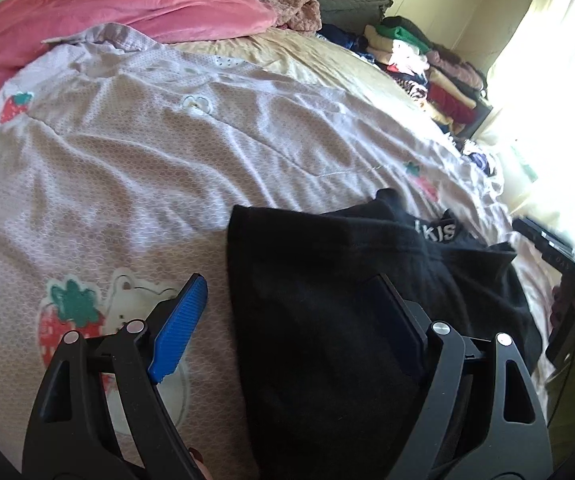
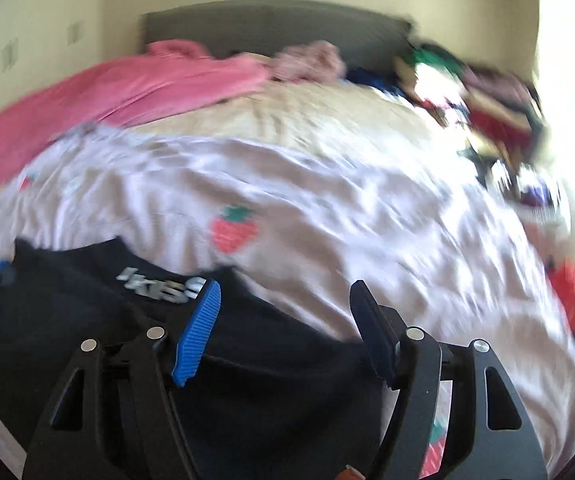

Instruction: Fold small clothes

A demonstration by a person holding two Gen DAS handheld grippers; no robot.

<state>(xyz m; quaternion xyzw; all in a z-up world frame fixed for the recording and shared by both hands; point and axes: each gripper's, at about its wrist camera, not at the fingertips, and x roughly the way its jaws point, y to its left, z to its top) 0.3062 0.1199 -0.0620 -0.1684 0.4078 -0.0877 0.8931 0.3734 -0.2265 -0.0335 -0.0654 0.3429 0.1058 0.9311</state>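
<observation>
The black garment (image 1: 327,300) lies partly folded on the strawberry-print bedspread (image 1: 127,160), its lettered waistband (image 2: 159,286) away from the cameras. Both the left claw (image 1: 291,320) and right claw (image 2: 283,332) stand wide, gripping nothing. Judged mid-fold; next, pinch an edge and carry it across.

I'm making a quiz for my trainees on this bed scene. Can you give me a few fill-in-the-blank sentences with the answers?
1. The garment lying between the two grippers is ____ in colour.
2. The bedspread is printed with red ____.
3. The jaws of the left gripper stand ____, with nothing pinched.
4. The crumpled blanket near the headboard is ____.

Missing words: black; strawberries; open; pink
</observation>
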